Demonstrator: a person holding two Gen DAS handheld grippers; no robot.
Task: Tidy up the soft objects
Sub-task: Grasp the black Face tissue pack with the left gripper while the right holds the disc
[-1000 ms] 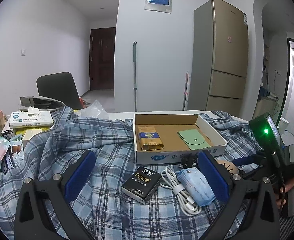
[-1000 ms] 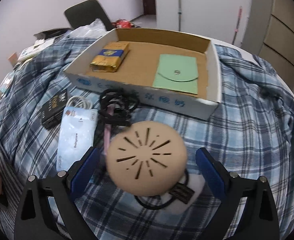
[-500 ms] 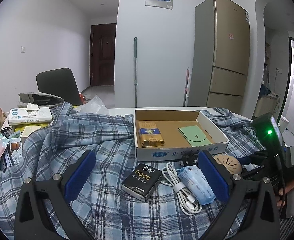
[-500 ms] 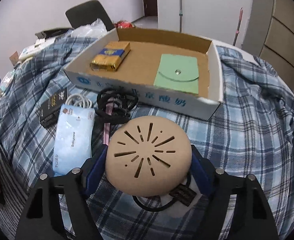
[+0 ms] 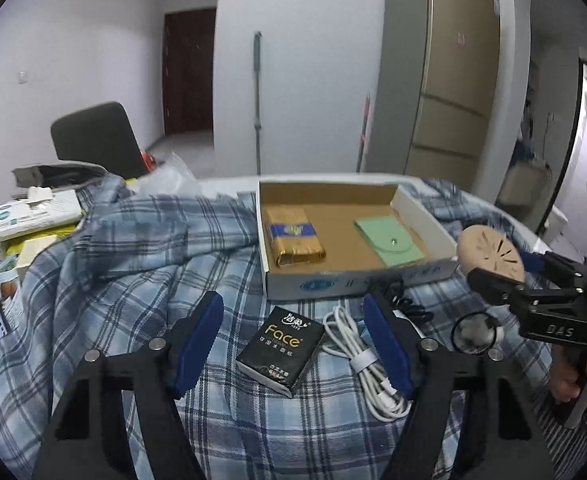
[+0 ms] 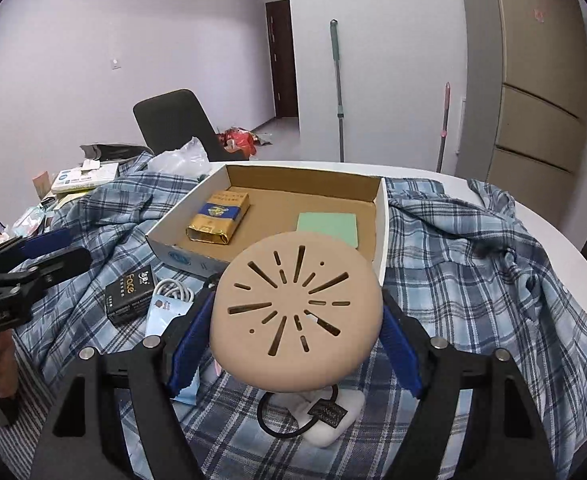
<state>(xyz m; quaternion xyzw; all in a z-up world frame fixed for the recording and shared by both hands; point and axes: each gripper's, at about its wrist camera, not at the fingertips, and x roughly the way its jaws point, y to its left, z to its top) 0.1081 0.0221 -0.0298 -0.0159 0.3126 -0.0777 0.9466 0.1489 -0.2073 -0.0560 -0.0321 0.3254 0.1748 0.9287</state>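
My right gripper (image 6: 295, 340) is shut on a round tan soft bun-like object (image 6: 297, 314) with dark slits, lifted above the plaid cloth; it also shows in the left wrist view (image 5: 489, 254), beside the box's right corner. The cardboard box (image 6: 269, 176) holds a gold-and-blue pack (image 6: 218, 218) and a green pouch (image 6: 327, 226). My left gripper (image 5: 293, 344) is open and empty, low over a black Face tissue pack (image 5: 281, 344) and a white cable (image 5: 367, 364).
A blue-white tissue packet (image 6: 165, 312) lies by the cable. A white item with a black loop (image 6: 321, 414) lies under the right gripper. Books and packets (image 5: 33, 216) crowd the table's left edge. A chair (image 5: 97, 140) stands behind.
The right gripper closed on the tan round object and lifted it off the cloth toward the box. The left gripper moved slightly closer to the Face pack.
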